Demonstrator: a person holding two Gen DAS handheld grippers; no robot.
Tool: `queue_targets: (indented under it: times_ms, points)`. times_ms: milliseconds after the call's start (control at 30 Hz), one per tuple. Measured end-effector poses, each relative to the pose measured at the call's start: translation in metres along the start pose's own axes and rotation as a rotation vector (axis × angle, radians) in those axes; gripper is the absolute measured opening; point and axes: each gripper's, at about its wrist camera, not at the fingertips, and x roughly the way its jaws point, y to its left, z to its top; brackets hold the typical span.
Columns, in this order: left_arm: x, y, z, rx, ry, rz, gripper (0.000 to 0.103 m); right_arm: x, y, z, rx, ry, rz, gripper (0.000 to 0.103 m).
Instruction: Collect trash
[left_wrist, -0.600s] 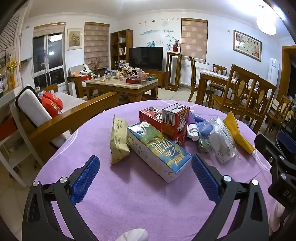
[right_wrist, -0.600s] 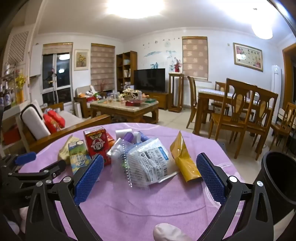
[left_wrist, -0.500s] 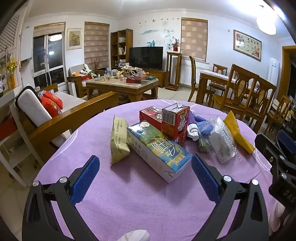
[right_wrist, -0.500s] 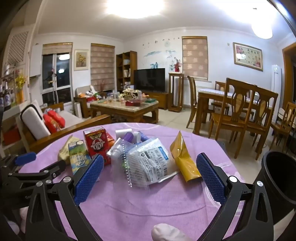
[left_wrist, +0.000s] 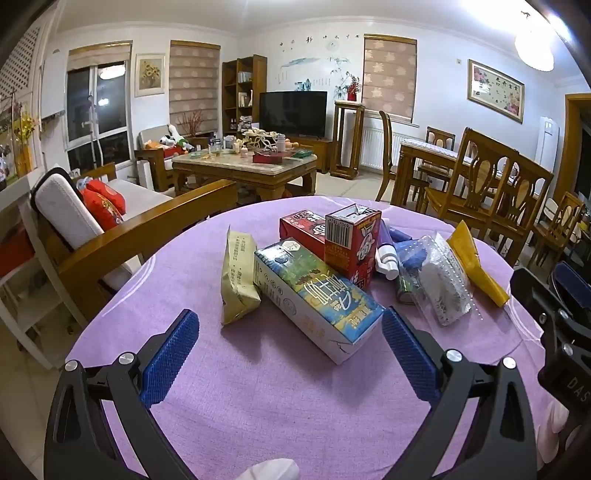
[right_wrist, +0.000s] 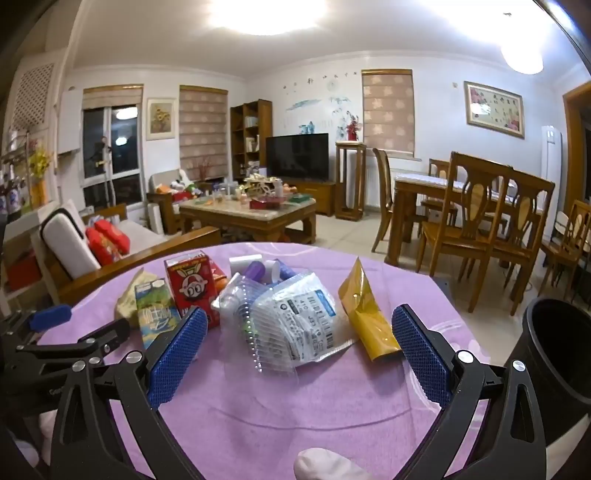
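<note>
A pile of trash lies on a round table with a purple cloth. It holds a long blue-green carton lying flat, an upright red drink box, a tan snack bag, a clear plastic bag, a yellow wrapper and small bottles. My left gripper is open and empty, just short of the carton. My right gripper is open and empty, just short of the clear bag. A black bin stands at the table's right side.
A wooden armchair with red cushions stands left of the table. Wooden dining chairs and a dining table are at the right. A coffee table and a TV are farther back.
</note>
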Motion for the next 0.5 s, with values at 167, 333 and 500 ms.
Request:
queue_targets:
  times_ms: [167,333,500]
  points:
    - [0.0001,-0.0001,0.0001,0.000,0.001,0.000,0.098,0.0001,-0.0003,0.0000,0.002,0.002,0.001,0.099]
    - [0.0020,0.0008,0.0000,-0.001,0.003,-0.001,0.098,0.0002,-0.0003,0.0000,0.004,0.004,0.002,0.099]
    - [0.0021,0.0008,0.0001,-0.003,0.004,-0.001,0.098,0.0003,-0.0002,-0.0001,0.004,0.006,0.002,0.099]
